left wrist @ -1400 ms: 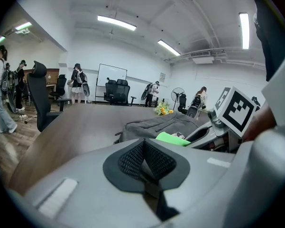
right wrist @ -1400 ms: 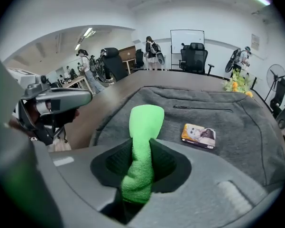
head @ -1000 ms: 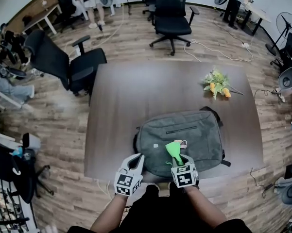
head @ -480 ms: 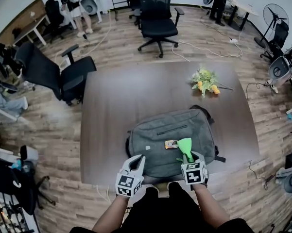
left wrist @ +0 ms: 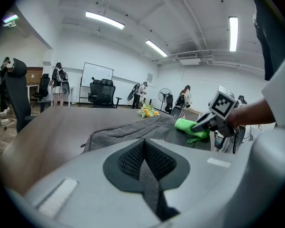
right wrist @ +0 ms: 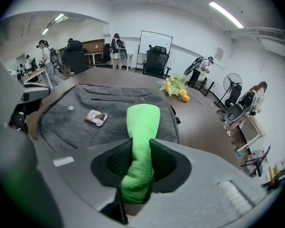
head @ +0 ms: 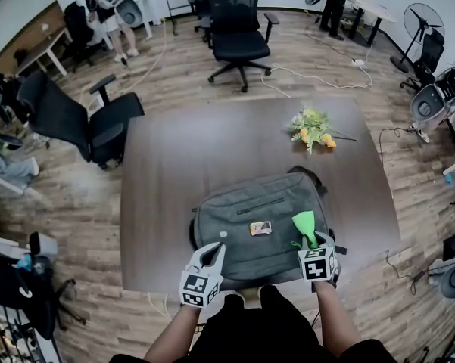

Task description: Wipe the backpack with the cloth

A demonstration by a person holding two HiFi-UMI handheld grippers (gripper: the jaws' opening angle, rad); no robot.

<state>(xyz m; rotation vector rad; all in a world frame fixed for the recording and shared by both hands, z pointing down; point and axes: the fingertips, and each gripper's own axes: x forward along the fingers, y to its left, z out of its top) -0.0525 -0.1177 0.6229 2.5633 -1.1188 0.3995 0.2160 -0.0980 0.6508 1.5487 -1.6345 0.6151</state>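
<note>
A grey backpack point(head: 253, 221) lies flat on the dark table point(head: 212, 150), near its front edge. My right gripper point(head: 312, 243) is shut on a bright green cloth point(head: 304, 223), which rests on the pack's right side; the right gripper view shows the cloth point(right wrist: 141, 127) pinched between the jaws over the backpack point(right wrist: 104, 115). My left gripper point(head: 210, 252) hovers shut and empty at the pack's front-left corner. In the left gripper view the backpack point(left wrist: 133, 129) and the cloth point(left wrist: 189, 127) lie ahead. A small card point(head: 260, 228) sits on the pack.
A bunch of yellow flowers point(head: 310, 129) lies on the table's far right. Black office chairs point(head: 87, 119) stand left of and beyond the table. People stand at desks in the far corners. A fan point(head: 424, 29) stands at the right.
My right gripper has carried the green cloth rightward across the backpack, from its middle to its right side. The left gripper has stayed at the front-left corner.
</note>
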